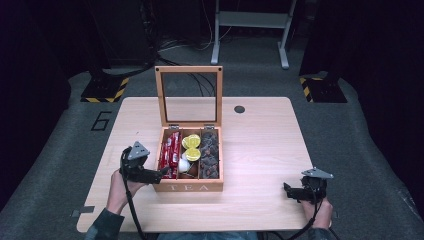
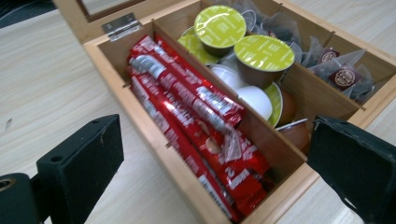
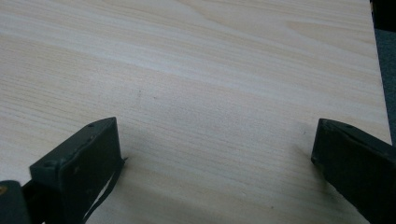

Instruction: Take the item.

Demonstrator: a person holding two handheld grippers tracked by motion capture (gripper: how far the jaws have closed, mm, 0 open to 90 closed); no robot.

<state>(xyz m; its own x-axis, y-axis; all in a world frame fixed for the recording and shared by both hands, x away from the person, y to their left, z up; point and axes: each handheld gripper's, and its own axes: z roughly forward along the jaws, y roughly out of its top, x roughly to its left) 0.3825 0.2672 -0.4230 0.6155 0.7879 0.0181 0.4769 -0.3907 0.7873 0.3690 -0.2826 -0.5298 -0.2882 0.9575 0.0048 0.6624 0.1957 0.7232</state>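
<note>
Left gripper (image 2: 210,163) poised at near-left corner of tea box (image 1: 189,187), jaws spread wide, empty. Target looks like red sachets (image 2: 196,135), stacked lengthwise in left compartment, beside green-lidded capsules (image 2: 243,42). Best move: dip in over near wall, straddle top sachet across its width, pinch mid-pack, not crinkly end. Foil slippery, so close gently. Depth to sachets hard to judge from here. Right gripper (image 3: 215,154) idle over bare table (image 3: 196,70), jaws wide apart. Lid (image 1: 189,95) upright, clear of path.
</note>
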